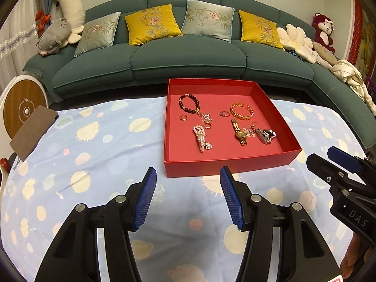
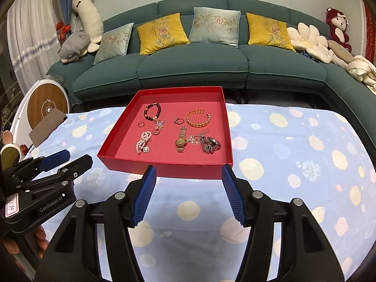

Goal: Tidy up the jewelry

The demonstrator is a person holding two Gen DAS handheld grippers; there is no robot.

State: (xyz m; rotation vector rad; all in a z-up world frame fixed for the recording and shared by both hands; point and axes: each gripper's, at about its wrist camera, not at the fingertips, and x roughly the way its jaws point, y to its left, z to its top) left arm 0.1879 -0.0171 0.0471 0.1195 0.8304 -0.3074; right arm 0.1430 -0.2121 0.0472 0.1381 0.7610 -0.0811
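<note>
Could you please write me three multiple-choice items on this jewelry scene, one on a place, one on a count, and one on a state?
1. Where does the gold watch lie?
A. on the cloth
B. in the red box
C. on the sofa

2. How many yellow cushions are on the sofa?
A. one
B. two
C. four

3. How are the left gripper and right gripper?
A. both open, empty
B. both shut
C. one holds a bracelet

Answers: 1 B, the watch rests on the box floor. 2 B, two yellow among grey-blue ones. 3 A, fingers stand apart with nothing between.

Teal sofa (image 1: 150,58) behind table; patterned cushions (image 1: 152,23); curtain (image 2: 28,23) at left.
</note>
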